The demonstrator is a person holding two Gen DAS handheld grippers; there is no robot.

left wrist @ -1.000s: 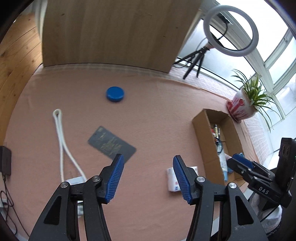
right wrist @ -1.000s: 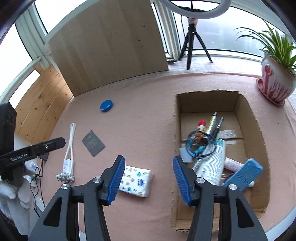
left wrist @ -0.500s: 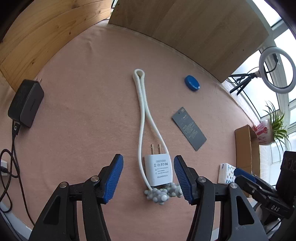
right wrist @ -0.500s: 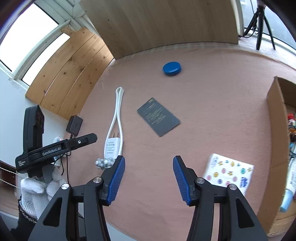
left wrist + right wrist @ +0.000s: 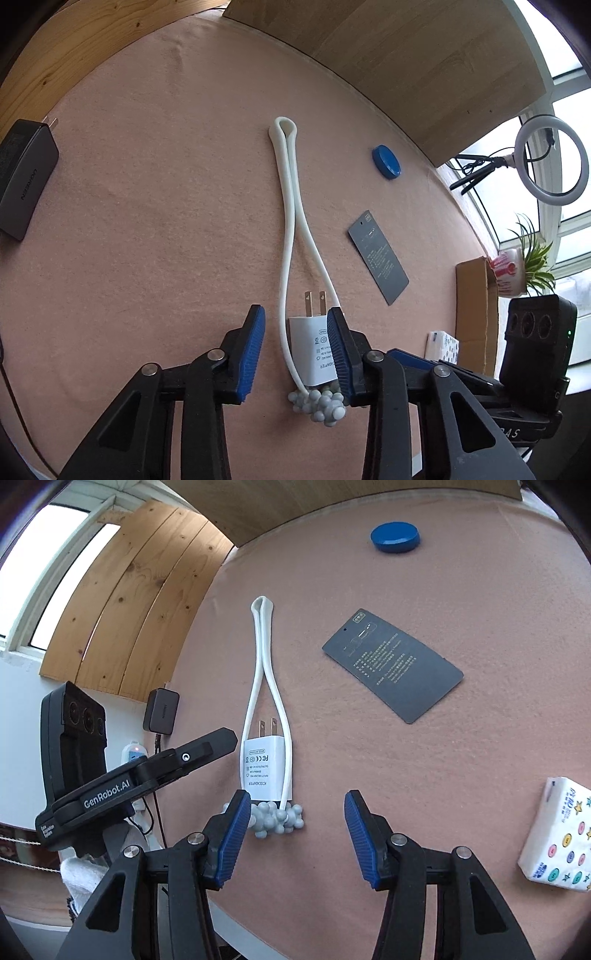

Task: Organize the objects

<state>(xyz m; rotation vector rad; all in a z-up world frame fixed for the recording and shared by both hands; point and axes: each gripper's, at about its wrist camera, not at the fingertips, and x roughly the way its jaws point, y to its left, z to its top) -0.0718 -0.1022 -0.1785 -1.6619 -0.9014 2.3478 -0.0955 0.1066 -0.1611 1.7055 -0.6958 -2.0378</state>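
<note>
Black charger brick point(image 5: 22, 177) sits far left by the cloth edge, out of play. Left gripper point(image 5: 295, 354) is spread wide, straddling the white adapter point(image 5: 312, 350) and its looped cord point(image 5: 291, 206), likely lined up to pinch. Right gripper point(image 5: 293, 840) hangs agape just beside, empty. Cardboard box point(image 5: 474, 317) lies well right; open cloth between.

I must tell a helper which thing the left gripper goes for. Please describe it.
On the pink table cloth, between the open left gripper fingers, lies a white plug adapter. Only it has two metal prongs and a looped white cord.
</note>
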